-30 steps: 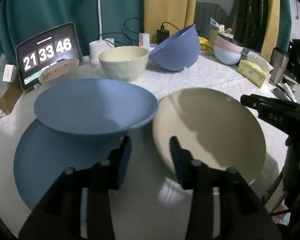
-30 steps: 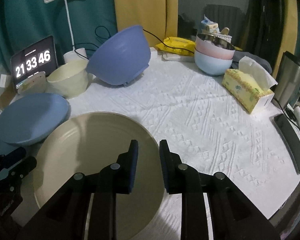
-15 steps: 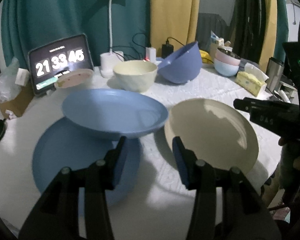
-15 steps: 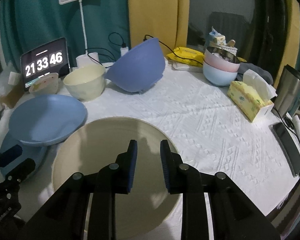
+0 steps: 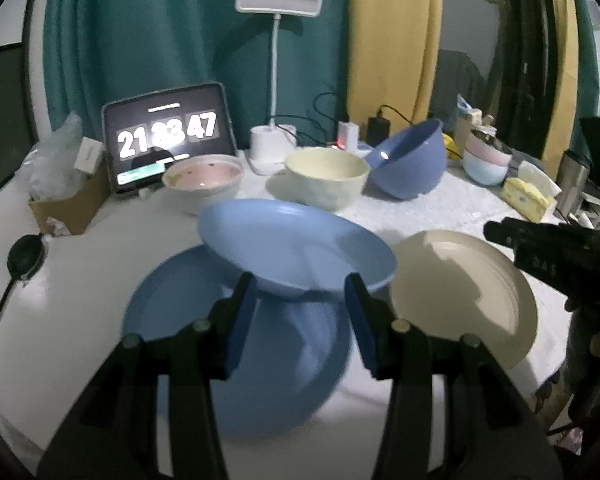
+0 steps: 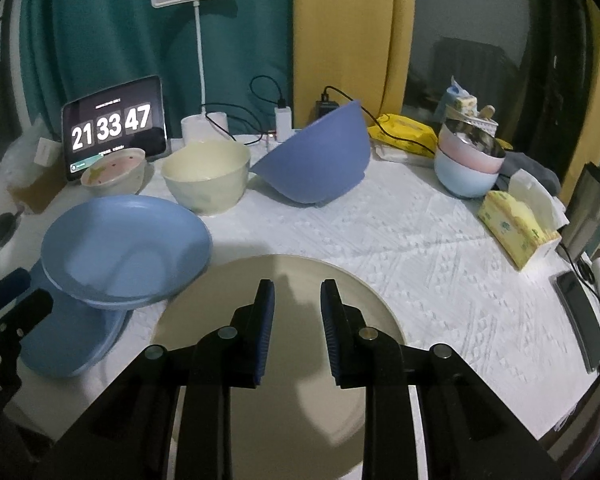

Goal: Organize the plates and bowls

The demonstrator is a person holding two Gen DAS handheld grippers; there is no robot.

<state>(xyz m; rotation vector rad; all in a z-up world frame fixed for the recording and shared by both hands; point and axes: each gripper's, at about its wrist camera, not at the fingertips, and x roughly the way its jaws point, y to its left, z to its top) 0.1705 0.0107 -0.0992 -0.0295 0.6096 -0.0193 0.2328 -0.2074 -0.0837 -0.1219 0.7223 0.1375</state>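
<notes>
A deep blue plate rests tilted on a flat blue plate at the left of the white table. My left gripper hovers just in front of them, open, with nothing between its pads. A cream plate lies beside the blue ones. My right gripper hangs over it, open by a narrow gap and holding nothing. Behind stand a cream bowl, a big blue bowl tipped on its side, and a small pink patterned bowl.
A pink and a light blue bowl are stacked at the back right, by a yellow tissue pack, a metal tumbler and a phone. A tablet clock, lamp and cables line the back; a cardboard box sits far left.
Both grippers have drawn back and risen, so the plates look smaller and farther off. Neither gripper has taken hold of anything. The plates and bowls have stayed in place.
</notes>
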